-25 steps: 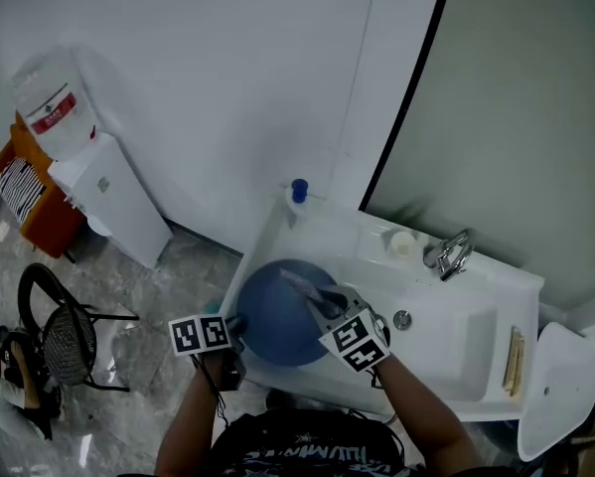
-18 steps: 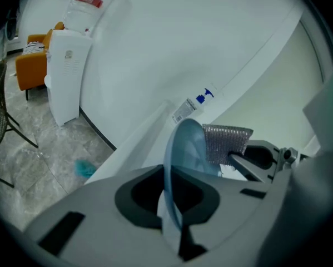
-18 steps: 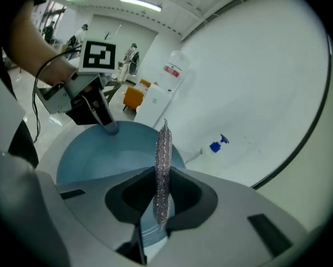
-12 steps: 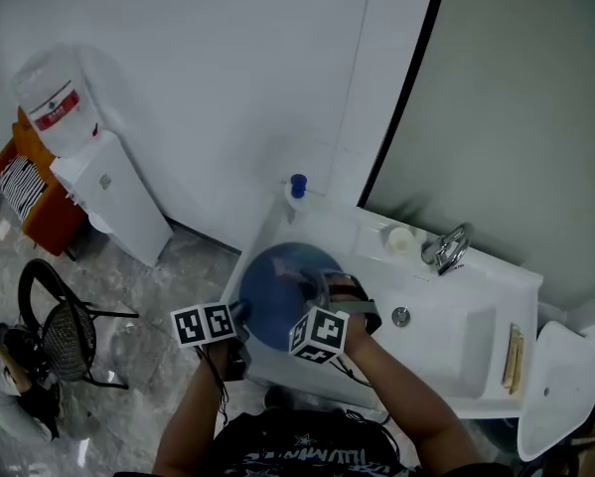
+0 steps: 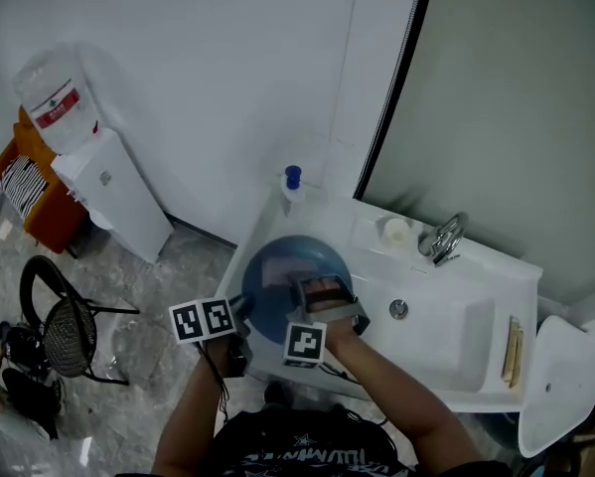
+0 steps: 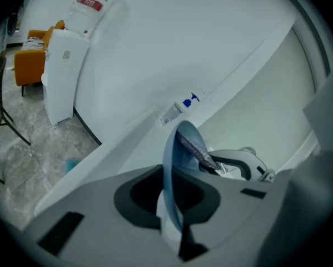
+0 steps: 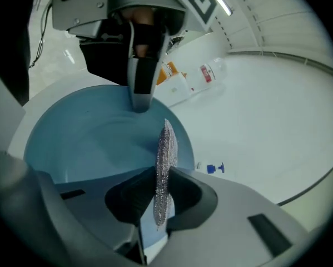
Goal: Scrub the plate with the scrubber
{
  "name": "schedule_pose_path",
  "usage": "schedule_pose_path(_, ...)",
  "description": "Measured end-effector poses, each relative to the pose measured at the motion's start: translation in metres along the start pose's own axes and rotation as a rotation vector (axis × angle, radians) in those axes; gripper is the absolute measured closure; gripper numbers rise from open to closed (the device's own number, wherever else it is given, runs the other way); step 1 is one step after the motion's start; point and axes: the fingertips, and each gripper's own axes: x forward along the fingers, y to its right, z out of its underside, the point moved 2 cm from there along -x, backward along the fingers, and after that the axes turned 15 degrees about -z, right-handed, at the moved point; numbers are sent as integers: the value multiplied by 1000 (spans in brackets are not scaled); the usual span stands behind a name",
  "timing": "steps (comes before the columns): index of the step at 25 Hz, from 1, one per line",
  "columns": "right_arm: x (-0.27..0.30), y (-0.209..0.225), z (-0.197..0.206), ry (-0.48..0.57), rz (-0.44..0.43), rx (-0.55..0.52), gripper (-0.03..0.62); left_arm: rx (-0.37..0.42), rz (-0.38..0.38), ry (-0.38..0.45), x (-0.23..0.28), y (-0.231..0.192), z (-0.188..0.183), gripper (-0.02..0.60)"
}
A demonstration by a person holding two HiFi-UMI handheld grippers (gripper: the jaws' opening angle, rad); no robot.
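My left claw (image 6: 170, 202) pinches the smooth blue plate (image 6: 174, 154) by its rim. My right claw (image 7: 158, 202) pinches the thin mesh scrubber (image 7: 166, 149) against its face, over the sink's (image 5: 456, 336) left end.

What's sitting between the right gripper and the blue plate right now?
The silvery mesh scrubber, clamped edge-on in the jaws of the right gripper, stands in front of the blue plate; the right gripper view shows it.
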Motion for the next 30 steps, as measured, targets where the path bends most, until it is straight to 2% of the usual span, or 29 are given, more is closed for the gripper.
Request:
schedule_pose_path(4, -3, -12, -2, -20, 1, -83, 519, 13, 5, 5, -4, 7, 1, 551)
schedule_pose_path(8, -2, -30, -10, 26, -15, -152, 520, 6, 9, 3, -5, 10, 4, 551)
schedule_pose_path(12, -9, -35, -8, -42, 31, -357, 520, -1, 13, 5, -8, 11, 5, 551)
schedule_pose_path(17, -17, -51, -11, -42, 40, -529, 519, -26, 20, 6, -10, 9, 7, 549)
schedule_pose_path(30, -41, -90, 20, 8, -25, -739, 519, -70, -7, 51, -11, 1, 0, 549)
